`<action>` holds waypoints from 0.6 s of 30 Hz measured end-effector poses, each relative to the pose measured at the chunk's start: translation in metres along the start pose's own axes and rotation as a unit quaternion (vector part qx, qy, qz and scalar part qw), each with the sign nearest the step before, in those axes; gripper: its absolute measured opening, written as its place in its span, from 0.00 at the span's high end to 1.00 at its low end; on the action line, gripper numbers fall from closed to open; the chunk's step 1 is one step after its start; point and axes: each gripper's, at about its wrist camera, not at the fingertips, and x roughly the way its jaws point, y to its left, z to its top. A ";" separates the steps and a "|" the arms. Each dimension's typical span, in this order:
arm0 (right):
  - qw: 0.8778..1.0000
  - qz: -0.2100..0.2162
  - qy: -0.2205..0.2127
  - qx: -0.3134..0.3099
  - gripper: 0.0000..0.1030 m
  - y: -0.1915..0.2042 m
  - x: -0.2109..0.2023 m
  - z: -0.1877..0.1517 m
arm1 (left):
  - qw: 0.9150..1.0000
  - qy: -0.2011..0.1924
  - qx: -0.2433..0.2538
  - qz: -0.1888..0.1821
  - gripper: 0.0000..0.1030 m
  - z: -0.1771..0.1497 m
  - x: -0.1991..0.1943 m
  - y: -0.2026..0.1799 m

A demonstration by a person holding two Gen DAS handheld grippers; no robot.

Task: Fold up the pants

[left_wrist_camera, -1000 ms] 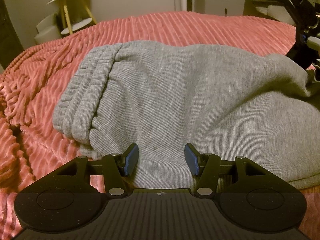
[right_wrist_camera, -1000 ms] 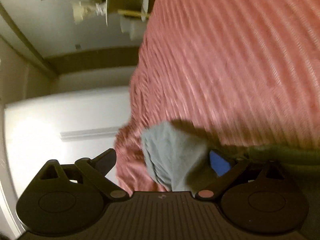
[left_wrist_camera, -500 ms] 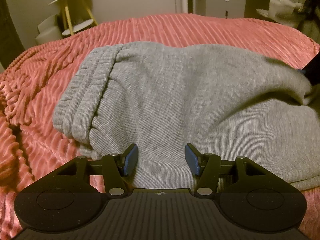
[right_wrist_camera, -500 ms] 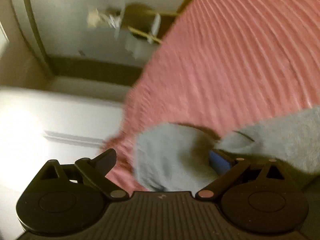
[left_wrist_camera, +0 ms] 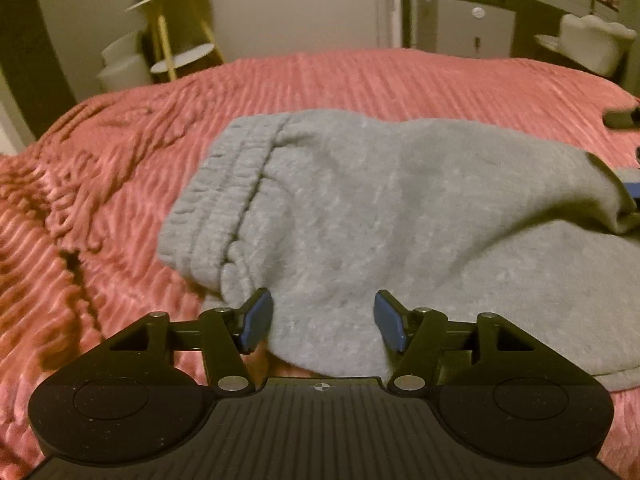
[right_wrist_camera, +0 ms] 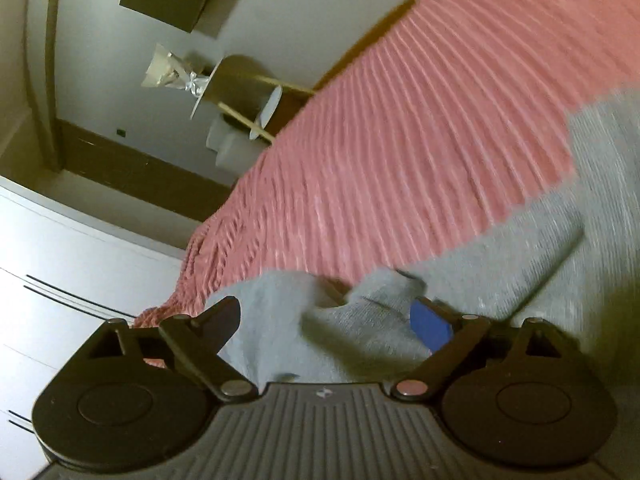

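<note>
Grey sweatpants (left_wrist_camera: 380, 216) lie folded on a pink ribbed bedspread (left_wrist_camera: 120, 184), ribbed waistband (left_wrist_camera: 216, 204) at the left. My left gripper (left_wrist_camera: 323, 322) is open at the near edge, with grey cloth between its blue pads (left_wrist_camera: 256, 318). My right gripper (right_wrist_camera: 326, 320) is open, rolled sideways, with a fold of the pants (right_wrist_camera: 360, 320) lying between its fingers. Its blue pad also shows at the right edge of the left wrist view (left_wrist_camera: 632, 190), beside a raised fold.
A small gold-legged side table (left_wrist_camera: 176, 28) stands beyond the bed's far left. A grey cabinet (left_wrist_camera: 468, 20) and a white chair (left_wrist_camera: 592, 44) stand at the far right. White drawers (right_wrist_camera: 60, 280) show in the right wrist view.
My left gripper has pulled back and risen a little, still open on the near edge. My right gripper has swung down toward the pants, and more grey cloth now lies between its fingers.
</note>
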 end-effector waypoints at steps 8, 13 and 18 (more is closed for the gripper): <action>0.997 -0.056 -0.051 -0.032 0.18 0.019 -0.038 0.002 | 0.994 -0.041 -0.049 0.088 0.13 0.020 -0.018 0.031; 0.997 -0.056 -0.036 -0.033 0.16 0.034 -0.029 -0.009 | 0.994 -0.019 -0.093 0.063 0.10 0.040 0.009 0.049; 0.997 -0.055 -0.026 -0.037 0.13 0.034 -0.031 -0.016 | 0.992 0.015 -0.122 0.032 0.15 0.038 0.035 0.057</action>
